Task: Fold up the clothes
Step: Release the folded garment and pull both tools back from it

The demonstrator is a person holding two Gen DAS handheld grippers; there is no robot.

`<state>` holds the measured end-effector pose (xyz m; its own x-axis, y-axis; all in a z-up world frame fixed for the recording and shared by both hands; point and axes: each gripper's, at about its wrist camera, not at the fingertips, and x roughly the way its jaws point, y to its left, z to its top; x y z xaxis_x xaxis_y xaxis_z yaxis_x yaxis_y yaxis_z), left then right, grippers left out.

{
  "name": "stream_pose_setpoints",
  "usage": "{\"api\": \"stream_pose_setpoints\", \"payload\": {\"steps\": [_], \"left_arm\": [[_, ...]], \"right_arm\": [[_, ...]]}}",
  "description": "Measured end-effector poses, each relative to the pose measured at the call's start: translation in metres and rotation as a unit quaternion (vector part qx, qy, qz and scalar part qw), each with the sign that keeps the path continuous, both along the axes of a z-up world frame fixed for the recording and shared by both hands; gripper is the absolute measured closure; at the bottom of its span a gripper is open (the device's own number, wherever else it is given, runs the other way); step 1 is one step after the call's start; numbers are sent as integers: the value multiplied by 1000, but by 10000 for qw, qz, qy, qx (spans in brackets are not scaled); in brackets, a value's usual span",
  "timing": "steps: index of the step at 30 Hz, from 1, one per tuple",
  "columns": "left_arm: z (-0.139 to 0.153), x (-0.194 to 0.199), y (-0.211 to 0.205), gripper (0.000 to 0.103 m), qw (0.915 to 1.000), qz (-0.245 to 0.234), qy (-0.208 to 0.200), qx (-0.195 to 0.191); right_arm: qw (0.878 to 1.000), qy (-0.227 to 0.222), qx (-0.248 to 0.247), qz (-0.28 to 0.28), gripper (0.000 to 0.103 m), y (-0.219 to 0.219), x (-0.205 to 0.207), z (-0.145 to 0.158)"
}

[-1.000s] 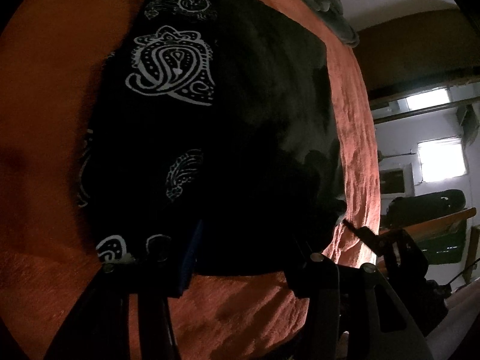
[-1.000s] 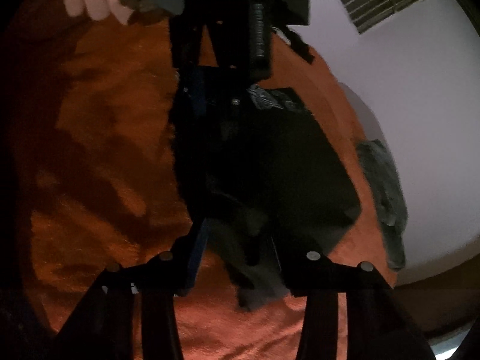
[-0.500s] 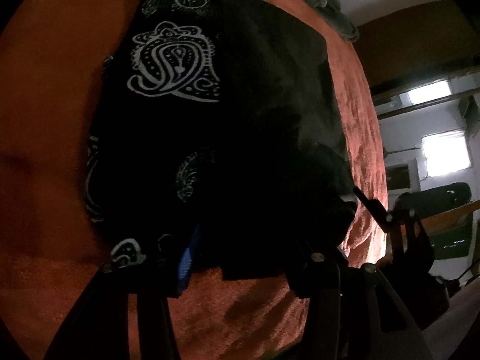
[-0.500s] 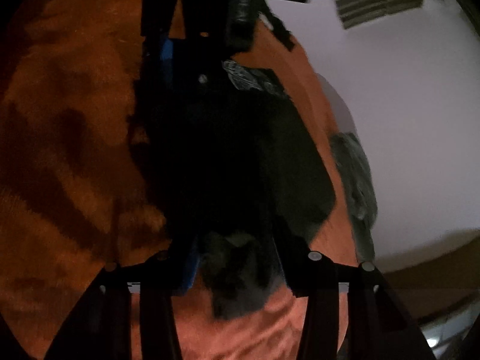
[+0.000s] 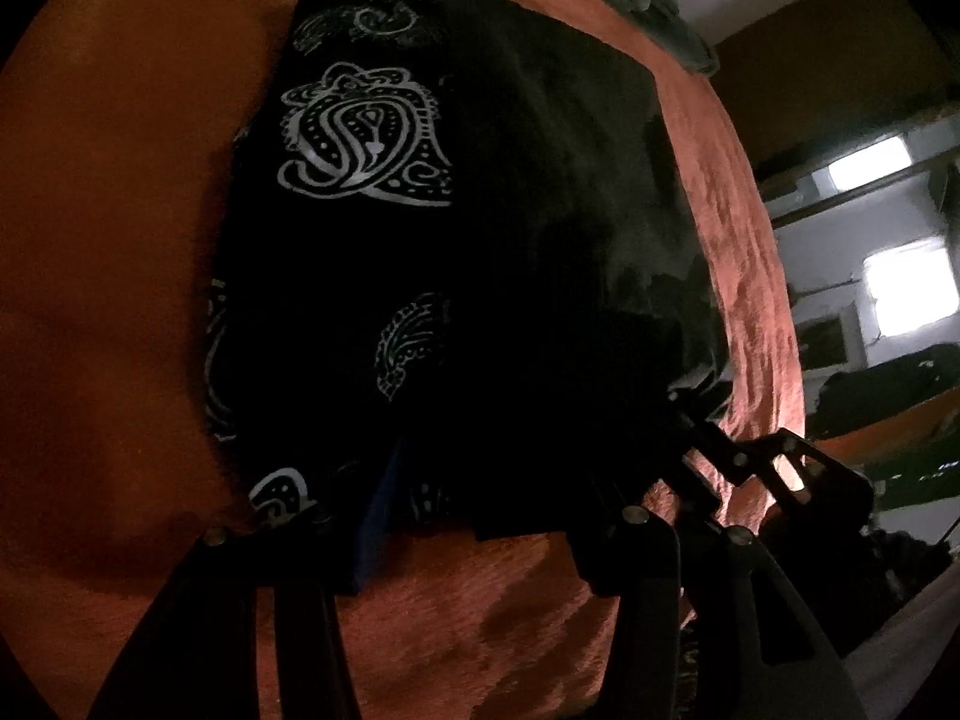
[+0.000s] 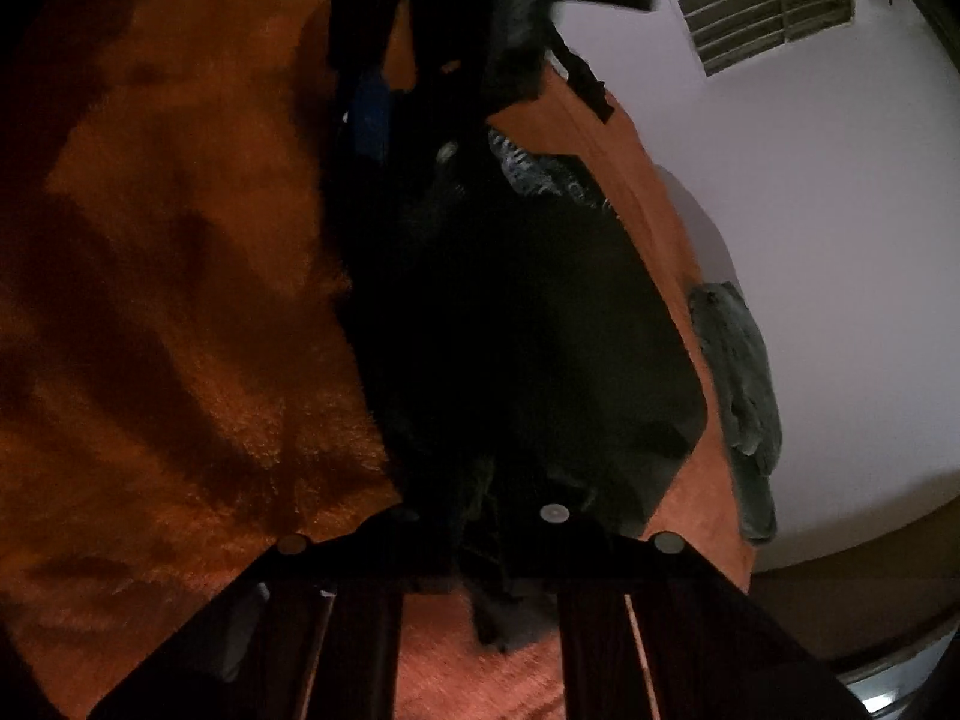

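A black garment with white paisley print (image 5: 366, 144) lies flat on the orange bed cover. It is folded, so a plain black layer covers its right part and the print shows only on the left. Its near edge is bunched.

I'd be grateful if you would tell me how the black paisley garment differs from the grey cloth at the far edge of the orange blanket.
The black paisley garment is black with white print; the grey cloth is plain grey. The garment lies fairly flat mid-blanket, partly folded; the grey cloth is bunched at the edge by the wall. The garment has both grippers at its near edge; the grey cloth has none. Both rest on the orange blanket.
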<state>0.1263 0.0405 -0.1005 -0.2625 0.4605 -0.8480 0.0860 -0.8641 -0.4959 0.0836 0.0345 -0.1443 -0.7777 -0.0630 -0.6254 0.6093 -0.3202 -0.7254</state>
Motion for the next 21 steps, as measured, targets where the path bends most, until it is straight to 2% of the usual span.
{"api": "stream_pose_setpoints", "payload": {"steps": [2,4,5,6,7,10,11,12,13,15,18,21], "left_arm": [[3,1,0,52,10000,23,-38,-18],[6,3,0,52,10000,37,-64,-35],[10,4,0,52,10000,30,-58,-43],[16,5,1,52,10000,-12,18,-65],[25,7,3,52,9998,-84,177,-101],[54,7,11,51,9973,-306,648,-140],[59,5,17,51,9965,-404,718,-108],[63,2,24,50,9957,-511,773,-63],[62,-2,32,49,9949,-629,788,-53],[52,-9,52,48,9933,-891,730,-110],[12,-11,64,48,9929,-1032,222,-547],[2,-5,52,50,9944,-906,121,-525]], "right_arm": [[9996,-78,267,72,93,-1,-2,-9],[9994,-168,264,155,81,-1,15,0],[9994,-270,134,158,78,3,15,9],[9993,-339,-74,133,68,10,16,22],[9987,-408,-283,108,65,16,16,34],[9917,-606,-1088,-310,65,39,2,71],[9865,-657,-1400,-532,66,45,-7,81],[9803,-712,-1684,-741,72,49,-13,89],[9740,-787,-1914,-925,88,52,-20,94],[9701,-1071,-1888,-1086,101,47,-40,83],[9635,-1889,-1339,-1342,103,47,-43,38],[9518,-2100,-1498,-1658,103,73,-38,36]]}}
